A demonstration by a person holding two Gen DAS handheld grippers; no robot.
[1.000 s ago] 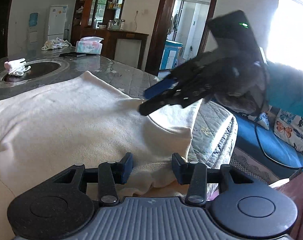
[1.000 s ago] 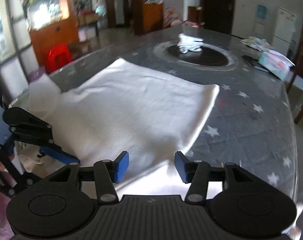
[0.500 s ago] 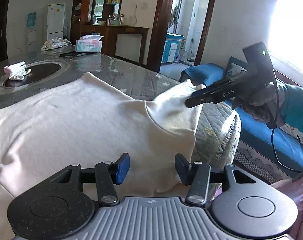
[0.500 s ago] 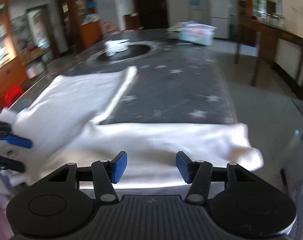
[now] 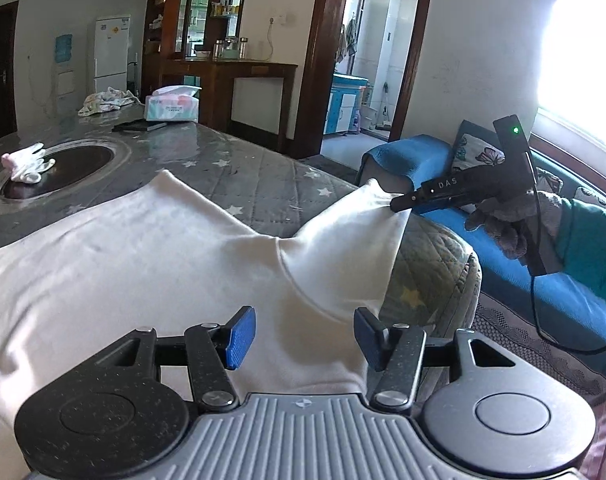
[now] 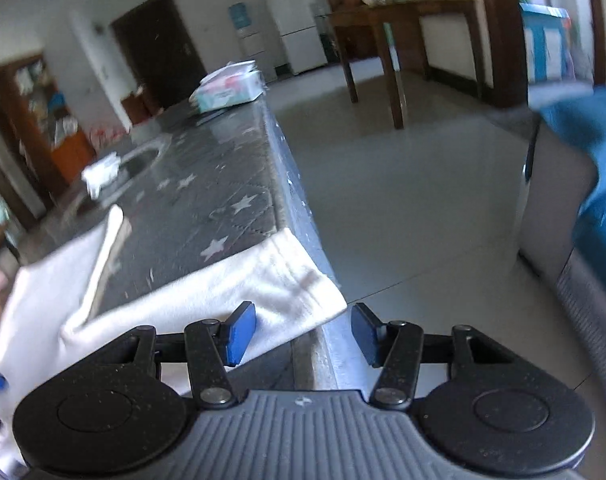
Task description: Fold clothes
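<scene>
A white long-sleeved garment (image 5: 143, 248) lies spread on the grey star-patterned table cover (image 5: 263, 184). My left gripper (image 5: 305, 336) hovers open low over the garment's near side, below the armpit seam. One sleeve (image 5: 351, 240) stretches to the right, toward the table's corner. My right gripper (image 5: 399, 204), held by a gloved hand (image 5: 511, 220), has its tips at that sleeve's end. In the right wrist view, the right gripper (image 6: 303, 334) is open, with the sleeve cuff (image 6: 299, 292) just ahead of its left finger at the table's edge. Nothing is clamped.
Farther back on the table are a tissue box (image 5: 171, 108), a crumpled cloth (image 5: 107, 100) and white gloves (image 5: 25, 162) beside a dark round inset (image 5: 63, 168). A blue sofa (image 5: 407, 160) stands right of the table. Bare floor (image 6: 423, 200) lies beyond the table's edge.
My right gripper has swung right along the sleeve to its cuff, so its view now takes in the table edge and floor. The left gripper has hardly moved and stays open.
</scene>
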